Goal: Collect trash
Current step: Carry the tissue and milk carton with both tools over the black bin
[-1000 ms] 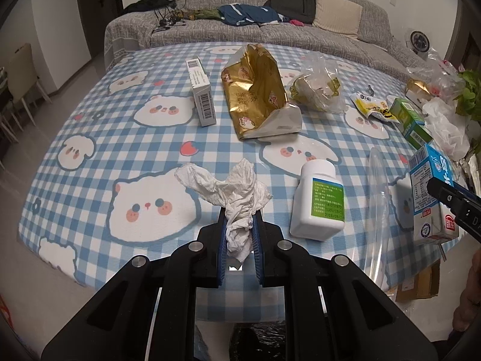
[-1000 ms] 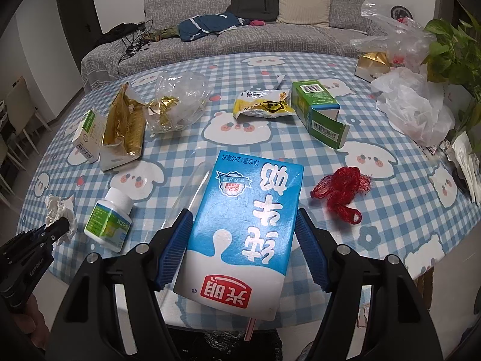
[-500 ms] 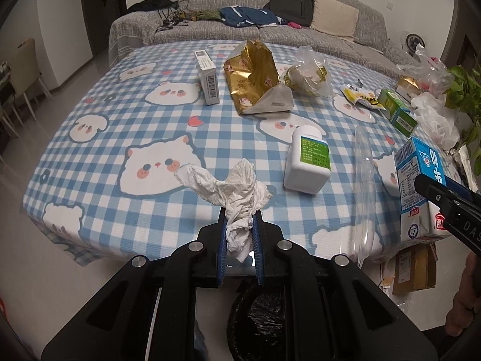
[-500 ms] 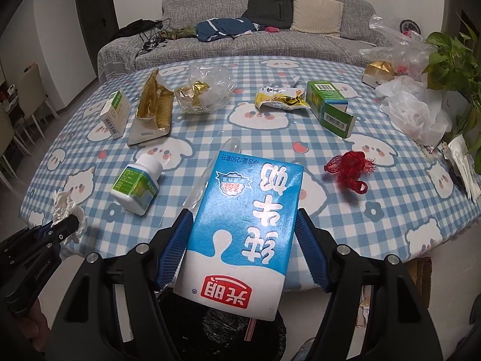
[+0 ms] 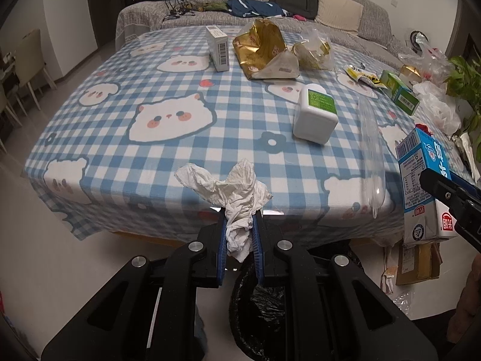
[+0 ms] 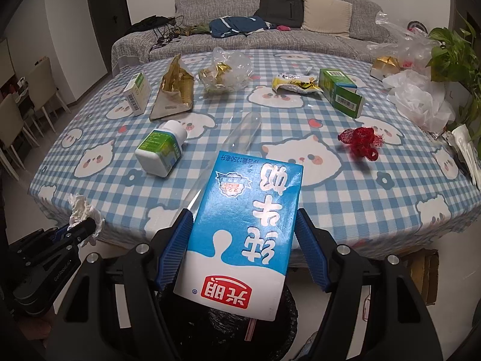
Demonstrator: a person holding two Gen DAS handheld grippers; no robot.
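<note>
While most of the litter lies untouched on the bench [image 6: 345,198], I have two pieces in hand and both hang over the bin [image 6: 270,328], the black-lined can on the floor just off the bench's near edge. My left gripper [image 5: 239,242] is nearly closed, its blue pads pinching a crumpled white tissue [image 5: 231,192] whose loose end flares above the fingertips; the bin's dark liner shows directly below it. My right gripper [image 6: 243,252] stands wide, clamped on the sides of a blue and white milk carton [image 6: 246,225], with the bin's mouth showing under the carton's lower end. Neither piece is released yet, so I judge this round as carried but not dropped. Left to gather, reckoning from the bin outward: a white bottle with a green label [image 6: 160,150] and a clear plastic tube [image 6: 237,138] nearest the bin, a red mesh net [image 6: 360,140] farther off to the right, then a gold foil bag [image 6: 174,90], a small white box [image 6: 137,92], a clear bag of wrappers [image 6: 225,72], a yellow snack packet [image 6: 293,84] and a green box [image 6: 341,91] far from the bin. I reckon the task is early, with several trips to go.
</note>
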